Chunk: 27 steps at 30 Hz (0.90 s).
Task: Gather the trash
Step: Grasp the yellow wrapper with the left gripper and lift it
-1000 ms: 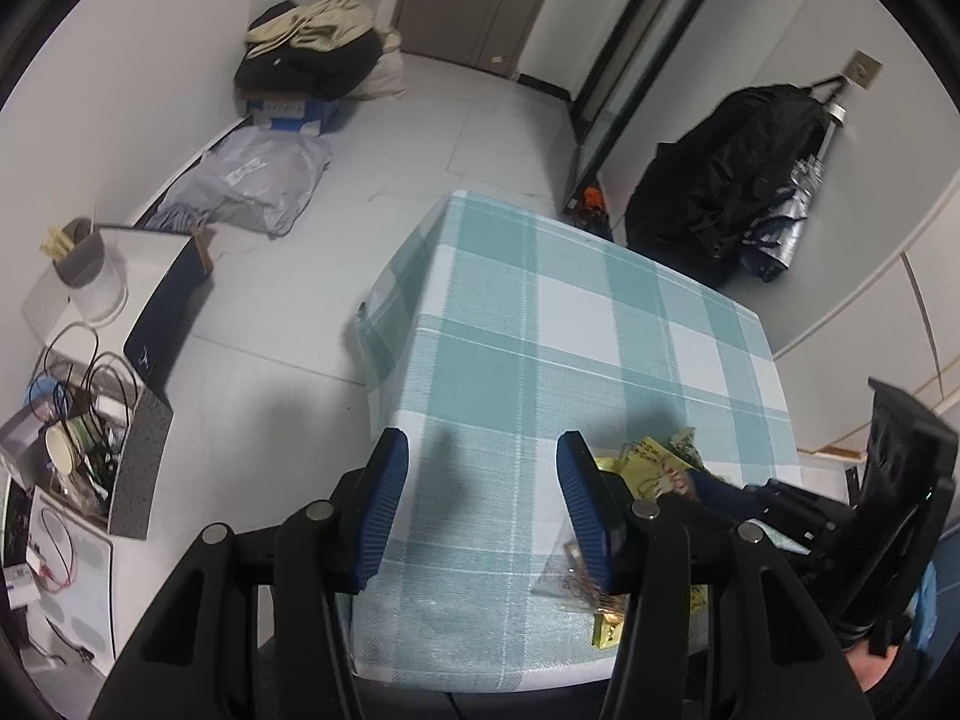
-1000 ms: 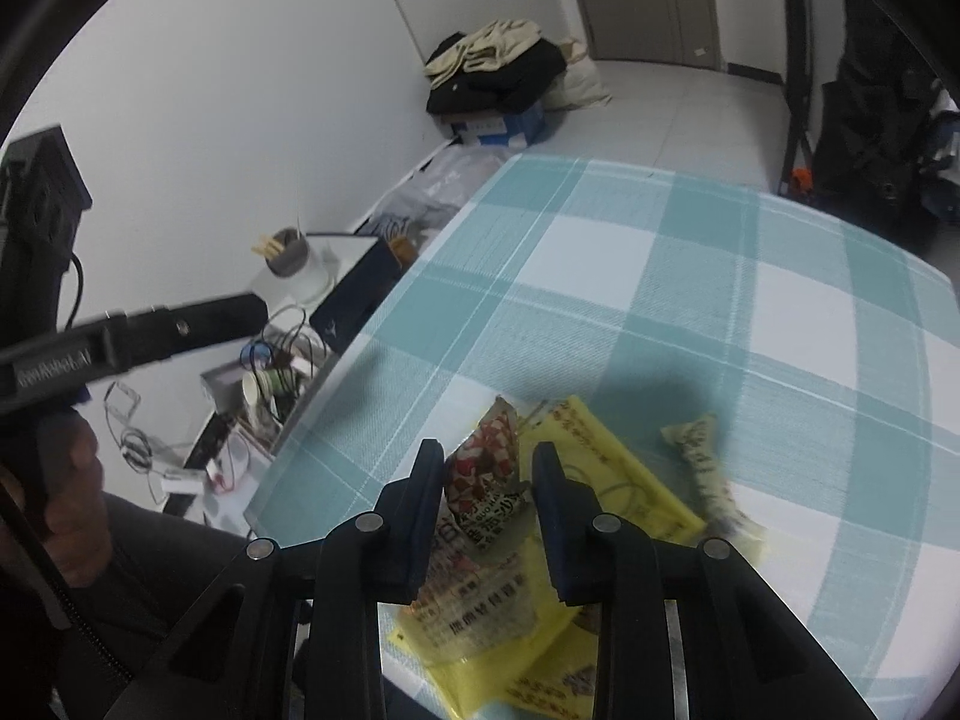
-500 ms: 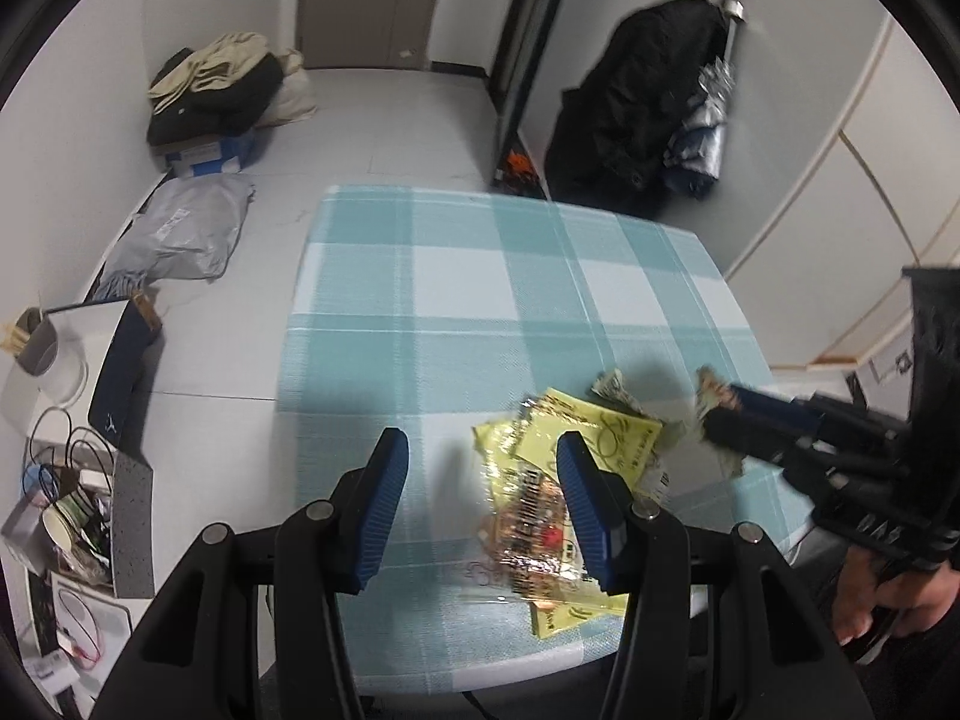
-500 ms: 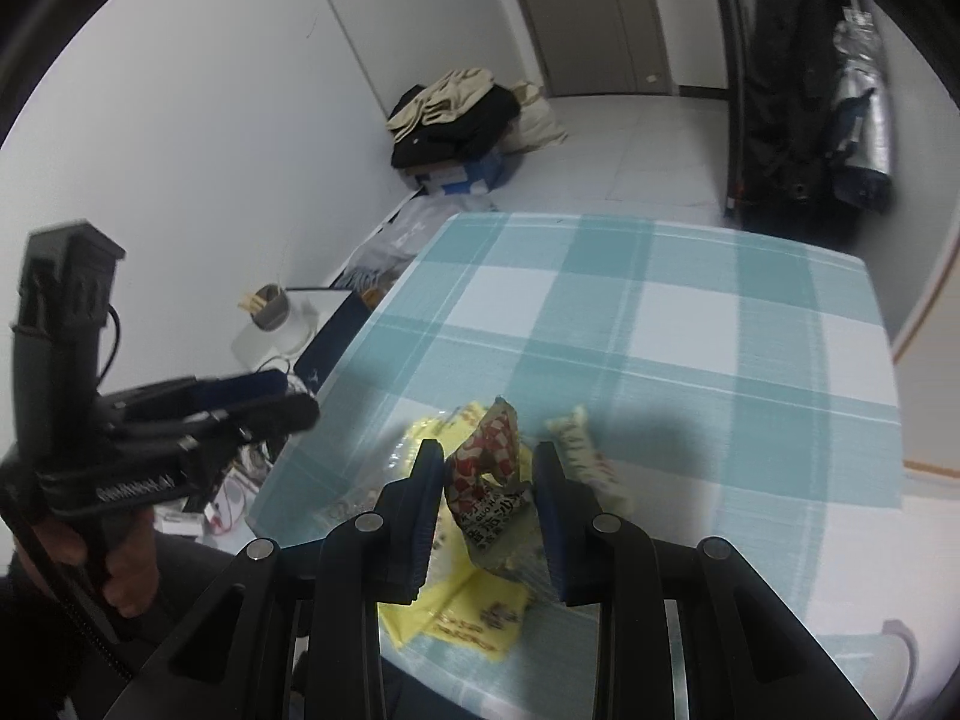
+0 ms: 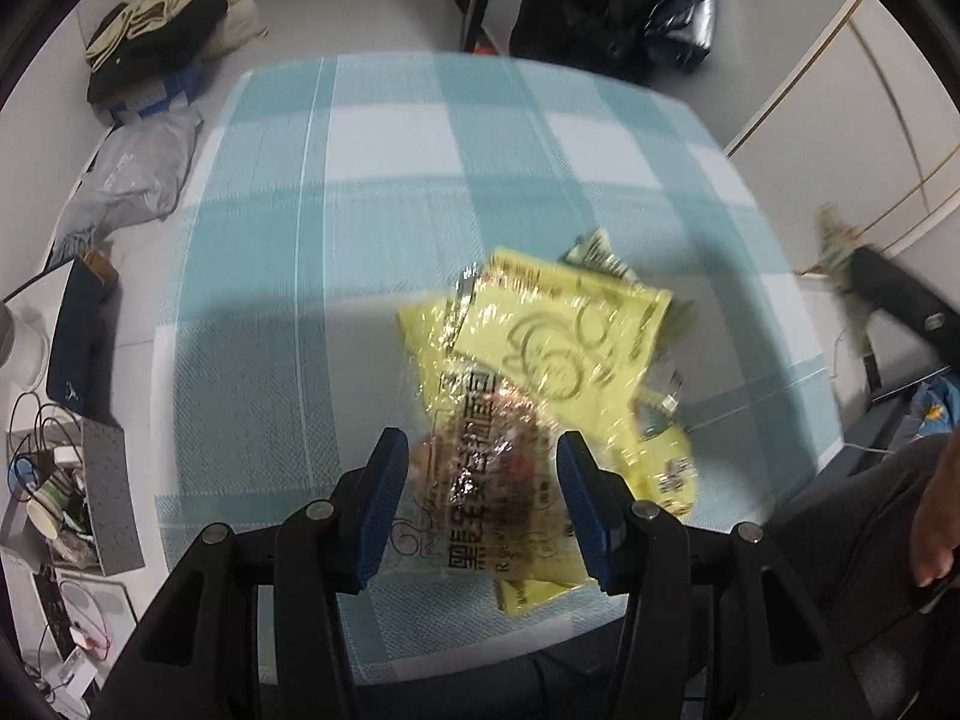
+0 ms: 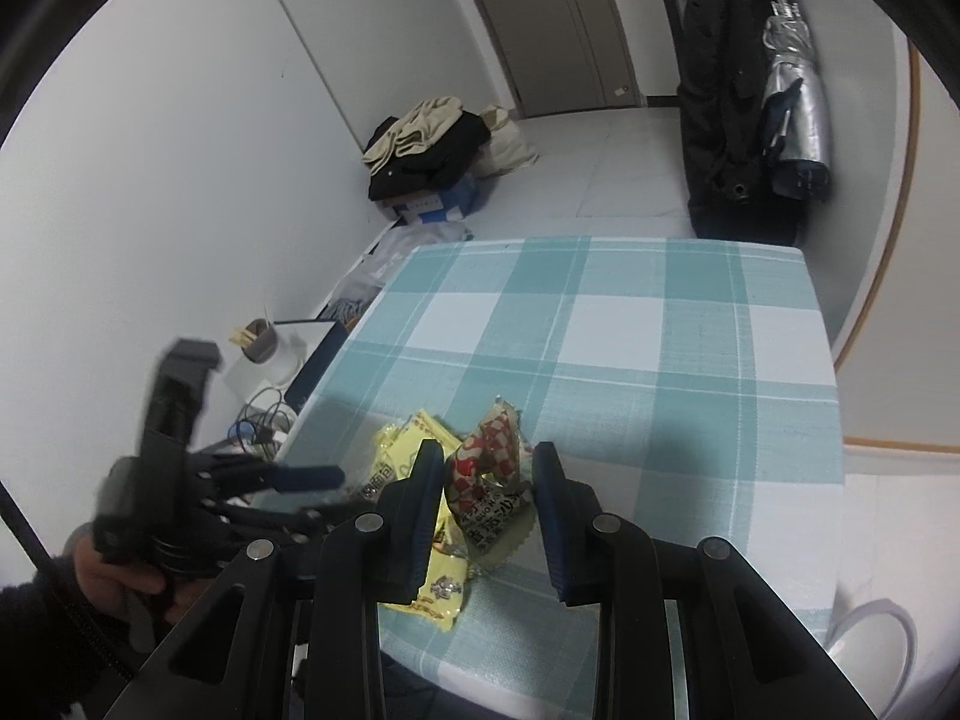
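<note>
Yellow snack wrappers [image 5: 564, 336] lie in a pile near the front edge of the teal checked table [image 5: 384, 192]. A clear wrapper with dark print [image 5: 486, 480] lies on the pile, below and between the fingers of my open left gripper [image 5: 483, 492]. My right gripper [image 6: 486, 495] is shut on a red-and-white checked wrapper [image 6: 489, 465] and holds it above the table. It appears at the right of the left wrist view, blurred. The yellow pile [image 6: 408, 456] also shows in the right wrist view, with the left gripper [image 6: 300, 489] beside it.
A low side table with cables and cups [image 5: 54, 480] stands left of the table. Clothes on a box [image 5: 156, 42] and a grey bag [image 5: 132, 180] lie on the floor. A black coat [image 6: 726, 96] hangs at the far wall. A white bin rim [image 6: 870, 636] shows at right.
My left gripper has swung right and down over the wrapper pile. My right gripper has lifted the red-and-white wrapper up and back, away from the pile.
</note>
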Each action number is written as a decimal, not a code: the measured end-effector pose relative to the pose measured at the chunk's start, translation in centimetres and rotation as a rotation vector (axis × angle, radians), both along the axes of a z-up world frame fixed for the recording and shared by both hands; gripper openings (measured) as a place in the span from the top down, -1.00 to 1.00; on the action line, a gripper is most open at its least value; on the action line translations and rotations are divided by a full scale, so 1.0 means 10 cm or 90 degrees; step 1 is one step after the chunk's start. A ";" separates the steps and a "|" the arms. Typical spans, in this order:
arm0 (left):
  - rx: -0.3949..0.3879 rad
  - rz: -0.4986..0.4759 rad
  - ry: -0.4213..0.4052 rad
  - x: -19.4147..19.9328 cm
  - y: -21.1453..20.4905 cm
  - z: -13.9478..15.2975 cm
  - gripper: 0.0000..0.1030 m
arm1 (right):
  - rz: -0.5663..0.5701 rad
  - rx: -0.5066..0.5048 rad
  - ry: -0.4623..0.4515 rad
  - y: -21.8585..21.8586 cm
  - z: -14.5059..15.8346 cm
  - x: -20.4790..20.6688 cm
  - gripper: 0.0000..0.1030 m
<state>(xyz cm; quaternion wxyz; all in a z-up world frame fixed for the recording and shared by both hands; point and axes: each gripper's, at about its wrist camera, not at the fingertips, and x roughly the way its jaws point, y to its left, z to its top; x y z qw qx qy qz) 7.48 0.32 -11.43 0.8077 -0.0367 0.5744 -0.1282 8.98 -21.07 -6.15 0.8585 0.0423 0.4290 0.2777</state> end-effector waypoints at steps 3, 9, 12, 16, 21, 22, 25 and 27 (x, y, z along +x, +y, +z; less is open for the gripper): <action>0.016 0.006 0.007 0.00 0.01 -0.04 0.09 | 0.000 0.006 -0.003 -0.04 0.03 -0.02 0.43; 0.053 0.014 -0.011 -0.05 -0.02 -0.02 0.09 | 0.003 0.011 -0.008 -0.08 0.05 -0.04 0.43; 0.069 0.012 -0.017 -0.07 -0.05 -0.03 0.07 | 0.001 0.014 -0.008 -0.10 0.06 -0.06 0.43; 0.076 0.002 -0.018 -0.07 -0.09 -0.05 0.04 | 0.001 0.016 -0.011 -0.11 0.07 -0.08 0.43; 0.088 -0.033 -0.016 -0.10 -0.20 -0.04 0.07 | -0.002 0.015 -0.010 -0.12 0.06 -0.08 0.43; 0.095 -0.038 -0.015 -0.10 -0.20 -0.04 0.08 | -0.003 0.015 -0.010 -0.12 0.06 -0.08 0.43; 0.090 -0.025 -0.008 -0.07 -0.17 -0.03 0.38 | -0.004 0.018 -0.008 -0.11 0.07 -0.07 0.43; 0.089 -0.016 -0.001 -0.05 -0.13 -0.02 1.00 | -0.002 0.020 -0.011 -0.09 0.08 -0.08 0.43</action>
